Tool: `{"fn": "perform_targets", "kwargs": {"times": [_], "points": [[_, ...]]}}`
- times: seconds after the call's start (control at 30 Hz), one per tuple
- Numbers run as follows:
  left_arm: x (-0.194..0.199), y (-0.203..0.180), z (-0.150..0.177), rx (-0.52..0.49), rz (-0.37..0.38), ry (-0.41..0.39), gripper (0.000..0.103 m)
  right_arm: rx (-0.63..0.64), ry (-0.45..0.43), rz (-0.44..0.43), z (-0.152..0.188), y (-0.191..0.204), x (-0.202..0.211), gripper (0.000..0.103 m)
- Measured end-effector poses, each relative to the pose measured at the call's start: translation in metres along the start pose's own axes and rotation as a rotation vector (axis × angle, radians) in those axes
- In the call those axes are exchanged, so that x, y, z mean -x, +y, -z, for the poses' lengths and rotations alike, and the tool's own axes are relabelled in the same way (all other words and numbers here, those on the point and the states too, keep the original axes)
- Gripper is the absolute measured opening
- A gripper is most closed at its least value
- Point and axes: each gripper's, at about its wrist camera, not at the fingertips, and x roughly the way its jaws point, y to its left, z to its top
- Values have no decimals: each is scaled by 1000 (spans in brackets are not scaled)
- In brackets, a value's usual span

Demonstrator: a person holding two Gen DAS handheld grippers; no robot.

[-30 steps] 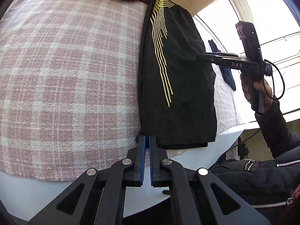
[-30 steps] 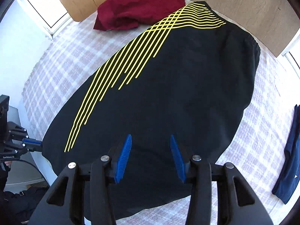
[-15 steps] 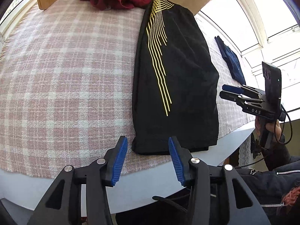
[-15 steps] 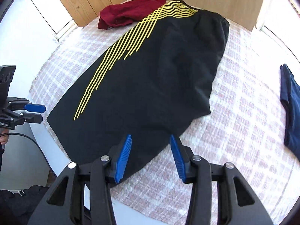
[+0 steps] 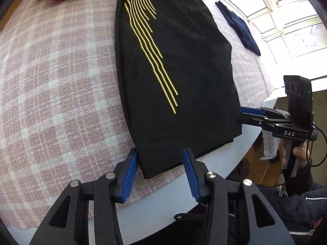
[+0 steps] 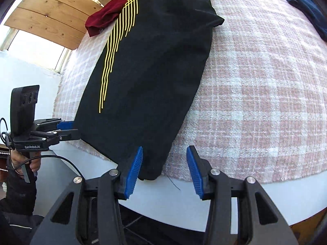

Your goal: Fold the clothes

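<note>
The left gripper is held low at the near table edge, pointing across the table. Its blue pads stand wide apart, straddling the near left corner of the black garment; nothing is gripped. The right gripper sits likewise at the near right corner, jaws wide apart, its left pad just beside or touching the hem; contact cannot be confirmed.

The black garment, with yellow stripes, lies flat lengthwise on the pink plaid cloth, its hem at the near edge of the table.

The left wrist view shows the right gripper from the side, held by a hand in a dark sleeve, tips at the garment's edge. The right wrist view shows the left gripper the same way, hand below it.

A maroon garment lies at the far end, a navy garment well apart to the right. Only the right wrist view shows the wooden boards.
</note>
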Motion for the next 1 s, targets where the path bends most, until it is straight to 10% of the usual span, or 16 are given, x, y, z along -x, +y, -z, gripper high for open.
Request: {"fn": "perform_targets", "kwargs": {"times": [0.2,0.53,1.0], "points": [[11,4,-8,-58,-7,-42,31,-42,-78,-161,-14,28,11,19],[29,-42,-2,-292,-116,-64,31,45,-46,278,13,35,17,20],[6,-65,-10,-451,-187,-18,33,-100,-32,-7,16,16,11,5]]}}
